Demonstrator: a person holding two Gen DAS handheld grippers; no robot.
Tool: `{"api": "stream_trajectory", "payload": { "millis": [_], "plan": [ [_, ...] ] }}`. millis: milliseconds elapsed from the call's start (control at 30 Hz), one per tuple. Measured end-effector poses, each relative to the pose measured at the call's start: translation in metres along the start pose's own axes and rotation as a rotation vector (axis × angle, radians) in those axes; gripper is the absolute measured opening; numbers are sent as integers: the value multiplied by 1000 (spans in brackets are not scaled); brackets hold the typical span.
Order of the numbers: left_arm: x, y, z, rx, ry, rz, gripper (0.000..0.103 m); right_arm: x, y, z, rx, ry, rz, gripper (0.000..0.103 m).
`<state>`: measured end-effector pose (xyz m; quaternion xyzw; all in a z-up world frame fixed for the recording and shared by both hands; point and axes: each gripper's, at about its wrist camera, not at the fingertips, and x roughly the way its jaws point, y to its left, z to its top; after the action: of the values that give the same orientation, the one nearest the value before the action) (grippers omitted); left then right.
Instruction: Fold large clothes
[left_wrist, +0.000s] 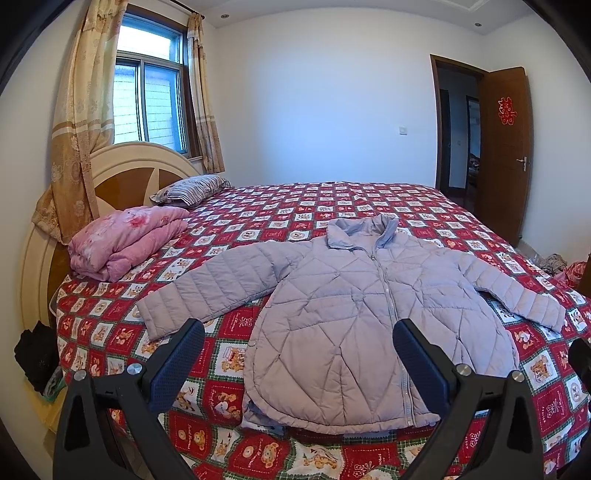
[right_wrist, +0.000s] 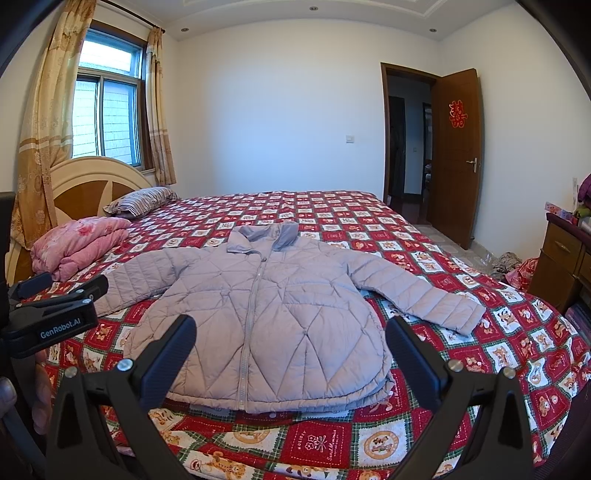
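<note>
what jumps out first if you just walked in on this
A pale lilac quilted jacket lies spread flat, zipped, sleeves out, mid-bed on a loud red checked bear-print bedspread. Both tools, left and right, hover open above its hem. A folded pink quilt sits by the headboard.

"GenRobot.AI" on left gripper (right_wrist: 61, 295)

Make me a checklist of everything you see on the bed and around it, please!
Surface: bed with a red bear-print cover.
Job's things: jacket lying flat, zipped, sleeves spread, unfolded.
Clutter: pink quilt folded near the striped pillow.
Grippers: left gripper open, holding nothing; right gripper open, holding nothing.
Cables: nothing seen.
Surroundings: window with curtains, open door, dresser.
</note>
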<state>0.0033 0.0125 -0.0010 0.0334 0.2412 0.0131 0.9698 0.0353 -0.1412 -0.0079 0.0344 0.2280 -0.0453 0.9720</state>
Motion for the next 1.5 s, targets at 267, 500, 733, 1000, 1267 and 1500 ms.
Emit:
{"api": "stream_trajectory", "payload": {
  "millis": [267, 500, 733, 1000, 1267, 1500],
  "plan": [
    [1, -1, 0, 3, 4, 0, 102, 1, 0, -1, 0, 2, 0, 103],
    [4, -2, -3, 2, 14, -5, 102, 2, 0, -5, 3, 9, 2, 103],
    [16, -2, -4, 3, 35, -12, 102, 12, -2, -10, 22, 26, 29, 103],
    [66, -9, -14, 40, 93, 1, 102, 55, -34, -20, 62, 111, 37, 103],
    [151, -27, -6, 89, 143, 9, 102, 114, -143, -33, 164, 177, -188, 103],
    [244, -35, 9, 104, 159, 83, 102, 172, -257, -42, 319, 266, -408, 102]
  ]
}}
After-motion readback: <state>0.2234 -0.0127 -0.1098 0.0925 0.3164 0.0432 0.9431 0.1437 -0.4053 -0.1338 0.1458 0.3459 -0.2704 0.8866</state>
